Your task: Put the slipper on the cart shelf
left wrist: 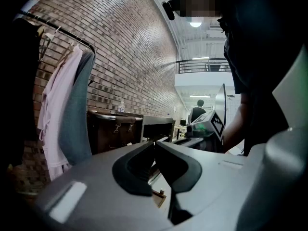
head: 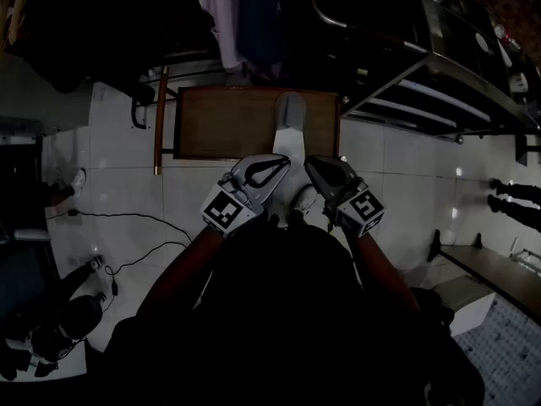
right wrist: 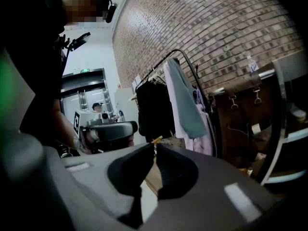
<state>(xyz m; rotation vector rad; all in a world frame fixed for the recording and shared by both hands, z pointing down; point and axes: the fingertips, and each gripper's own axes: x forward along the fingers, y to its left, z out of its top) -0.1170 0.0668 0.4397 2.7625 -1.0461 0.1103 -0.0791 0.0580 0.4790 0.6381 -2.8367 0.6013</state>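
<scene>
In the head view a grey slipper [head: 290, 111] lies toe-away on the brown cart shelf [head: 220, 123], a low board with a dark frame on the pale tiled floor. A white part [head: 287, 143] adjoins the slipper's near end at the board's front edge. Both grippers hover just short of that edge. My left gripper [head: 284, 161] points toward the slipper's near end, its jaws touching with nothing between them. My right gripper [head: 313, 164] sits beside it to the right, also shut and empty. In each gripper view the other gripper [left wrist: 208, 125] [right wrist: 107, 129] shows nearby.
A clothes rack with hanging garments [head: 228, 15] stands behind the board. A metal shelf unit [head: 439, 83] runs along the right. Cables [head: 127, 227] trail across the floor at the left. A brown trunk [left wrist: 114, 129] stands by the brick wall.
</scene>
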